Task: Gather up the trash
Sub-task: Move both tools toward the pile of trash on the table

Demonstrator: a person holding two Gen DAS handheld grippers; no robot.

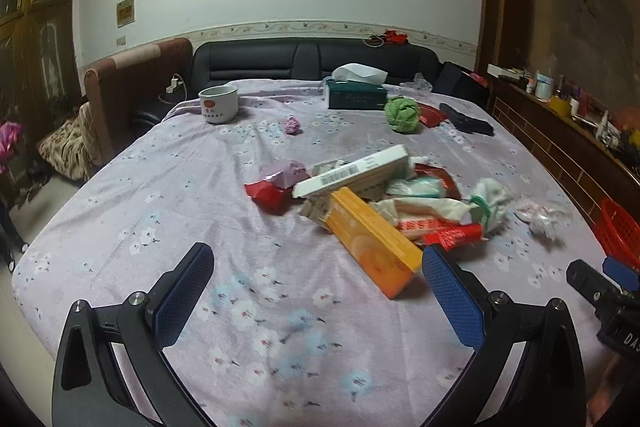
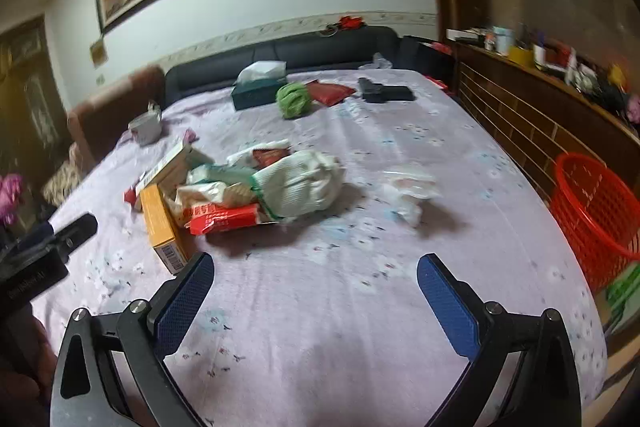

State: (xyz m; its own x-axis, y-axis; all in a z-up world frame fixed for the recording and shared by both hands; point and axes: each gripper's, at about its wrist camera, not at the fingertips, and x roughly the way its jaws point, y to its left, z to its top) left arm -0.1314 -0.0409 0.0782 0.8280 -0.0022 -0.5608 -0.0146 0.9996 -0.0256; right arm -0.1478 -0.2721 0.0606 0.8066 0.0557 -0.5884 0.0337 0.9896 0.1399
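Leftmost on the floral bedspread (image 1: 120, 211) stood a white mug (image 1: 218, 104), well apart from the trash, with a small pink wad (image 1: 292, 125) lying just to its right. Nearer the middle lay the heap of trash (image 1: 384, 195): a red wrapper (image 1: 266, 193) and a crumpled lilac paper (image 1: 286, 173) at its left edge, a long white box (image 1: 352, 171) resting across the top, and an orange box (image 1: 374, 239) jutting toward the camera, touching a red-and-white packet (image 1: 444, 233). A white bundle with a green band (image 1: 490, 201) marked the heap's right side (the right wrist view showed it as a ribbed white cloth), and a clear crumpled wrapper (image 1: 544, 217) sat apart from it, farther right. Behind the heap were a green tissue box (image 1: 357, 95), a green ball of cloth (image 1: 402, 113) and a black object (image 1: 466, 118). The left gripper (image 1: 318, 269) hovered over bare sheet, fingers spread wide and holding nothing, its right pad just beside the orange box. The right gripper (image 2: 315, 277) likewise stood spread and empty. At the far right, beside the bed, stood a red mesh basket (image 2: 592, 203).
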